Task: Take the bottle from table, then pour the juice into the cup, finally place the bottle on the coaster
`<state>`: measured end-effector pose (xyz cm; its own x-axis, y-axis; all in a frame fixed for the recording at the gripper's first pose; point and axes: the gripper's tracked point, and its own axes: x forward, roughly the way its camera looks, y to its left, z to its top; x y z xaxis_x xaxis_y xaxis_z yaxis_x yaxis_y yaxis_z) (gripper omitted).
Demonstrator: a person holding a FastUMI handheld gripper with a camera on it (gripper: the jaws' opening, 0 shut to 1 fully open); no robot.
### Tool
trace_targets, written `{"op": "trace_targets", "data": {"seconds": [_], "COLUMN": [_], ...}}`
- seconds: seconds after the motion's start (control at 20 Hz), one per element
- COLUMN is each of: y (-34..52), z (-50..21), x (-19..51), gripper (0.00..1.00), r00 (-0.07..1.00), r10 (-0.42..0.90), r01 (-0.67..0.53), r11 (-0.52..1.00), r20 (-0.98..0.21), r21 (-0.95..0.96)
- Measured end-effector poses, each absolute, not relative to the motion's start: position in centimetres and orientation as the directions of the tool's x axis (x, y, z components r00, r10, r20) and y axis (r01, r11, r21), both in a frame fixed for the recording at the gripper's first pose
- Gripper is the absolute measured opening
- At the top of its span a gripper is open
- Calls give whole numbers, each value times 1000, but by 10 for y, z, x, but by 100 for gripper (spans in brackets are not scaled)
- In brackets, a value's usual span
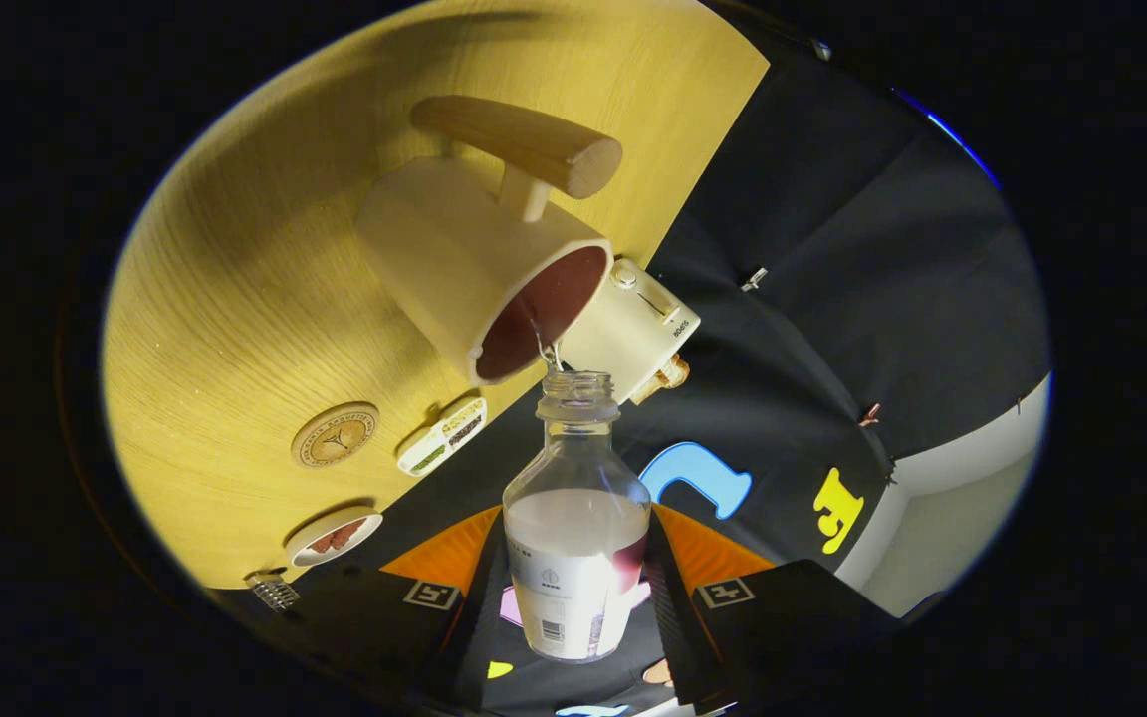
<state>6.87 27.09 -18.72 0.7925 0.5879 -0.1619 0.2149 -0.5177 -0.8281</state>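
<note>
My gripper [575,607] clenched the juice bottle [576,558], its open mouth trickling into the wooden-handled cup [474,264].

I am working in a staged recording booth rather than a real kitchen. A pale wood-grain table [235,259] is the landmark. Right behind the table hangs a black cloth wall [832,249], creased and pinned with small clips. On the table sit household props: a cream cup [454,264] with a wooden handle, a small cream appliance [638,324] just behind it, and a round wooden coaster [336,434] near it.
</note>
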Motion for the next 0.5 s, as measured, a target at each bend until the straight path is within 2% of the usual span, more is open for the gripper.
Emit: {"op": "trace_targets", "data": {"seconds": [0.25, 0.5], "y": [276, 276], "z": [-181, -179], "x": [68, 69], "gripper": [71, 71], "r00": [765, 753], "r10": [626, 642], "r01": [297, 325], "r11": [-549, -554], "r20": [-149, -144], "r21": [-781, -766]}}
